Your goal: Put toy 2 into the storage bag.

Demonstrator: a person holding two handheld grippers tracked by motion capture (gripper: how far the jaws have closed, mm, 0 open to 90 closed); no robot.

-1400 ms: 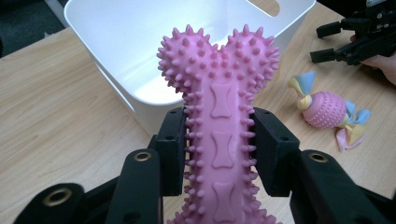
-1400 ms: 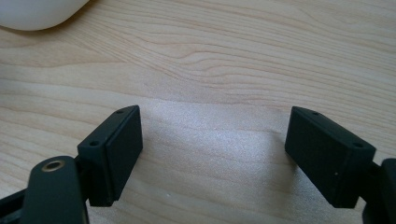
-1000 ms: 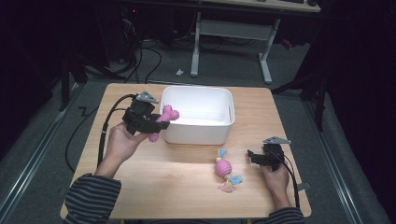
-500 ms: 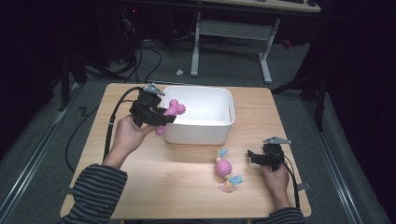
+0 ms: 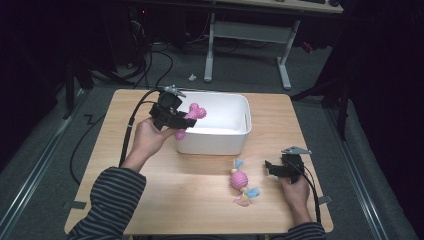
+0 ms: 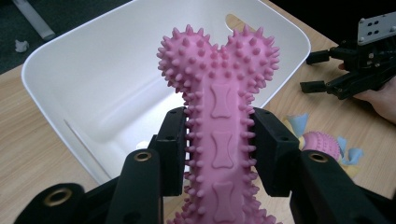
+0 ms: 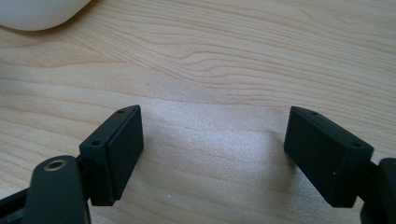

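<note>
Carried from the bin's near-left corner, the pink spiked bone toy (image 6: 219, 135) now hangs over the white bin's (image 5: 235, 145) rim, clamped by the left gripper (image 5: 176, 120). Released early, it could bounce out. The right gripper (image 7: 212, 154) rests wide, empty, near the rope toy (image 5: 241, 182).

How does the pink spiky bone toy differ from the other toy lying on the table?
The pink bone toy is one colour, long and studded with spikes; the ball toy is a rounded, ribbed pink ball with blue and yellow cloth ends. The bone toy is gripped in the left claw above the white tub; the ball toy lies untouched on the table. Both are mostly pink.
</note>
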